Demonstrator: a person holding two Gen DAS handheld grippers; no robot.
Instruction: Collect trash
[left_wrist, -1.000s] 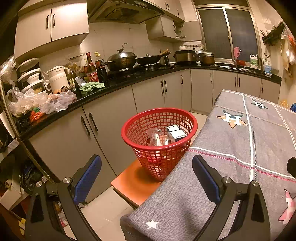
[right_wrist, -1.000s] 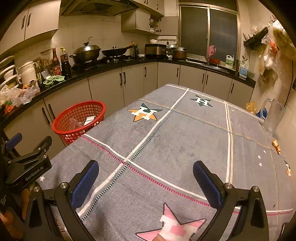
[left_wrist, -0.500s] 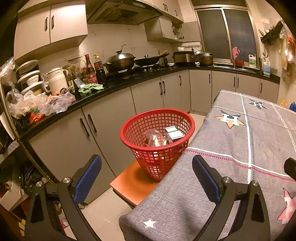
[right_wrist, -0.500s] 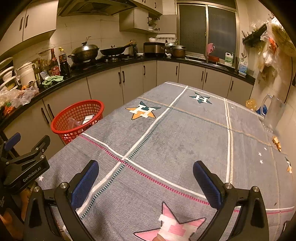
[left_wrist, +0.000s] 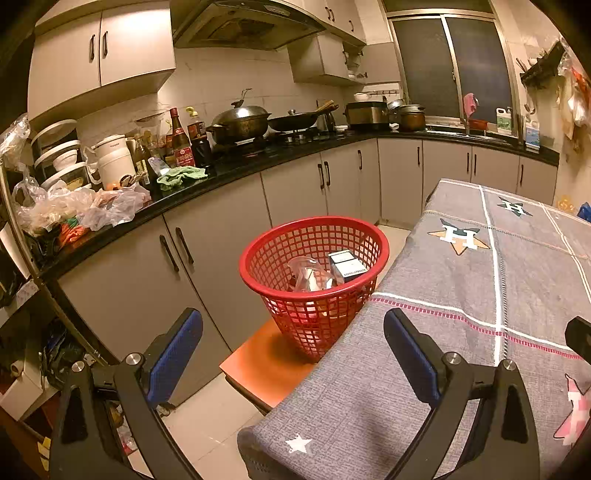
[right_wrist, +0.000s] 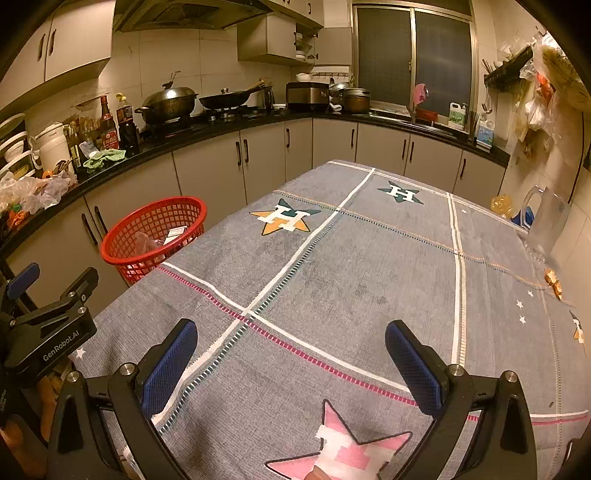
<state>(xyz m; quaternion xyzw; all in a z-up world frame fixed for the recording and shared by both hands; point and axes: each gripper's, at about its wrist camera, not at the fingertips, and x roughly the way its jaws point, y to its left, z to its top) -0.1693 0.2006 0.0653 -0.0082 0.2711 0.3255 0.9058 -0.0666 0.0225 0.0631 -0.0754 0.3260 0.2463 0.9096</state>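
A red mesh basket stands on an orange stool beside the table's left edge; it also shows in the right wrist view. Inside it lie a crumpled clear plastic piece and a small white and black box. My left gripper is open and empty, held back from the basket, near the table's corner. My right gripper is open and empty above the grey star-patterned tablecloth. The left gripper's body shows at the left of the right wrist view.
A black kitchen counter with grey cabinets runs along the left and the back, crowded with pots, bottles and plastic bags. A clear jug and small orange bits sit at the table's far right edge.
Both views have shifted slightly; the basket sits a little lower and closer in the left wrist view. Both grippers stay open and empty.
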